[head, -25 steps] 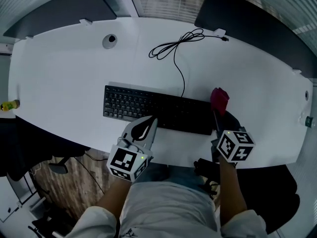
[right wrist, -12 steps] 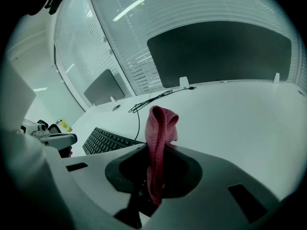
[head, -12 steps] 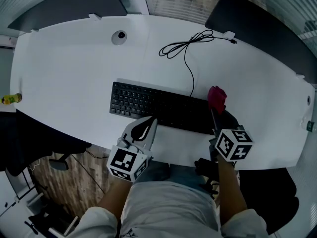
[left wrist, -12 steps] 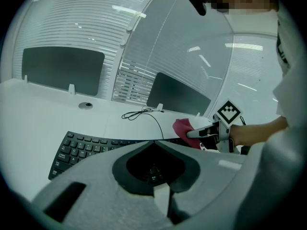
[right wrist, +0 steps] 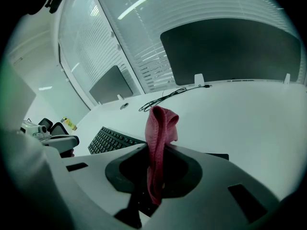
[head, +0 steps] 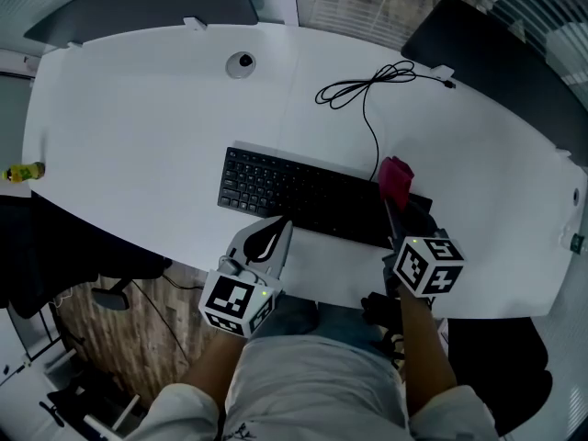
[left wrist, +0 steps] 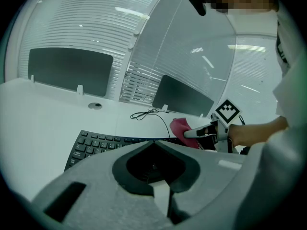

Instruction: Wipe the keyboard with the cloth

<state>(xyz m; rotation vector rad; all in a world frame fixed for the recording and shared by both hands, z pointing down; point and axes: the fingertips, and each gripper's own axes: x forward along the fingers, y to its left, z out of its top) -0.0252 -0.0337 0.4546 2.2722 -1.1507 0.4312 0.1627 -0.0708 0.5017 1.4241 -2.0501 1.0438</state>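
At the 9 o'clock edge of the white bench (head: 138, 127) lies a small yellow object (head: 20, 171), well apart from everything else. A round port (head: 242, 62) is set in the benchtop at about 11 o'clock from the black keyboard (head: 303, 196), which lies slanted across the middle of the bench with its right end nearer the person.

The left claw (head: 278, 226) hovers at the keyboard's near edge, about 6 o'clock from its middle. In the left gripper view its jaws are pressed together at the tips with nothing between them (left wrist: 155, 141), and the keyboard (left wrist: 96, 145) lies just beyond.

A black cable (head: 367, 90) runs from the keyboard's far edge toward 1 o'clock and ends in loose loops.

The right claw (head: 391, 208) is at the keyboard's 3 o'clock end, pinching the red cloth (head: 396, 180). In the right gripper view the cloth (right wrist: 160, 123) stands up in a fold from between the jaws (right wrist: 156, 146), and the keyboard (right wrist: 112, 140) lies toward 10 o'clock of it. Whether the cloth touches the keys cannot be told.

A dark chair (head: 496, 53) stands beyond the bench at 2 o'clock.
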